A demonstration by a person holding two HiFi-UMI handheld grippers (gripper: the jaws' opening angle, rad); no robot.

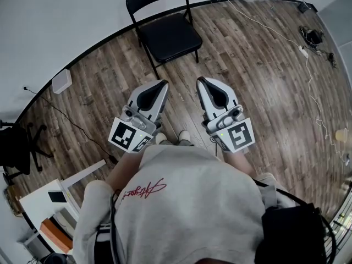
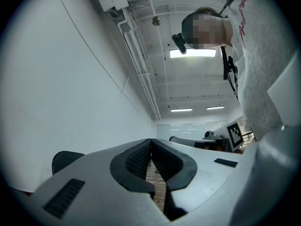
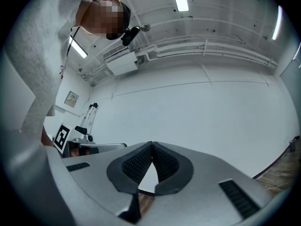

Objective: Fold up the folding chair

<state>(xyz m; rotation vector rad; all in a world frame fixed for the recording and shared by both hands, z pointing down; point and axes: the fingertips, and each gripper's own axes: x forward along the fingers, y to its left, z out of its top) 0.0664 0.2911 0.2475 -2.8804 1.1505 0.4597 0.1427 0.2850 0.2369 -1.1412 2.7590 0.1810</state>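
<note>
Head view: folding chair (image 1: 165, 29) stands unfolded, seat down, on the wood floor (image 1: 258, 92) at the top of frame, its back near the white wall (image 1: 55, 15). Well short of it, left gripper (image 1: 163, 84) and right gripper (image 1: 200, 81) are held side by side, apart from each other. Both are aimed toward the chair and touch nothing. Left gripper view: jaws clenched tip to tip, nothing between them; the chair shows dark, low at left. Right gripper view: jaws likewise pressed together, empty. Person's grey sweatshirt (image 1: 187, 202) fills the lower head view. White cable (image 1: 275, 34) trails across the floor at right.
</note>
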